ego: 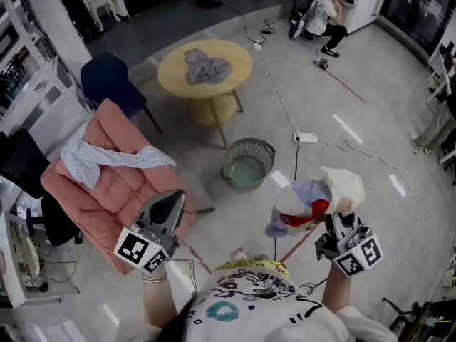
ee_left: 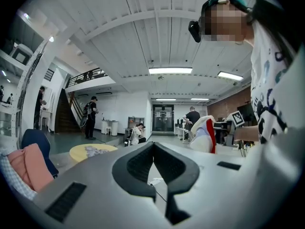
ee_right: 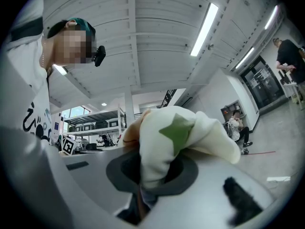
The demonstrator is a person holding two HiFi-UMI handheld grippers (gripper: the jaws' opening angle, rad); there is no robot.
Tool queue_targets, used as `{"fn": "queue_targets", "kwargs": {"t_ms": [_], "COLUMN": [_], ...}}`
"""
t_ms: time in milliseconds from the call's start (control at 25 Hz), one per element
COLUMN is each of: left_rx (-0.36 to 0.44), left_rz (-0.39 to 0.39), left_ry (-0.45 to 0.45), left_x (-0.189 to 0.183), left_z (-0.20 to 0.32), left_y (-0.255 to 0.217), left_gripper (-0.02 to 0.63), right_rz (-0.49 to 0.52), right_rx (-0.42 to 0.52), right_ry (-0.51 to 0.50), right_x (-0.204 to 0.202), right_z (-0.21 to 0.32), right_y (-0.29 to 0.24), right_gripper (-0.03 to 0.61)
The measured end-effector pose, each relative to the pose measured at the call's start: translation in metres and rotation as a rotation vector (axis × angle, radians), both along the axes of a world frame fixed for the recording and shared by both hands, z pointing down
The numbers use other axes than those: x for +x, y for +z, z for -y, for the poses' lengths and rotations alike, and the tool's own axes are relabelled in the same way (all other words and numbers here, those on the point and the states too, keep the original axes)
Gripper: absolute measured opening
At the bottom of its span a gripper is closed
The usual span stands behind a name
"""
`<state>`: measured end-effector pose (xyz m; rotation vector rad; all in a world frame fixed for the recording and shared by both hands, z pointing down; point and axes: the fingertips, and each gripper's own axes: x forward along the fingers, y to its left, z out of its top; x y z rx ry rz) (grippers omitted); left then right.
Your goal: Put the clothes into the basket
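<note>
My right gripper is shut on a bundle of clothes, cream with lilac and red parts, held above the floor to the right of the green mesh basket. In the right gripper view the cream cloth with a green star fills the jaws of the right gripper. My left gripper is shut and holds nothing, just left of the basket; its jaws meet in the left gripper view. A grey garment lies on the round wooden table. A checked shirt drapes over the pink armchair.
A dark blue chair stands behind the armchair. A power strip and cables cross the floor right of the table. Shelving lines the left edge. People sit and stand in the far background.
</note>
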<state>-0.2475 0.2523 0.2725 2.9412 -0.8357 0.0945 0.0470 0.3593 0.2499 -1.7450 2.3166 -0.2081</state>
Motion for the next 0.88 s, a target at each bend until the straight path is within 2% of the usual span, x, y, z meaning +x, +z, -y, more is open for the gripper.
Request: {"fn": "queue_targets", "kwargs": {"t_ms": [520,880], "left_rx": [-0.037,-0.021], "left_rz": [0.027,0.039], "left_ry": [-0.023,-0.046], "left_x": [-0.003,0.026], "left_z": [0.041,0.083], "left_y": [0.023,0.014], "left_gripper": [0.014,0.015], "right_rz": [-0.008,0.003], "right_rx": [-0.032,-0.024], "right_ry": [-0.042,-0.079], "right_x": [-0.002,0.024], "right_z": [0.059,0.111], "right_y": [0.011,0.011], "right_gripper": [0.051,0.051]}}
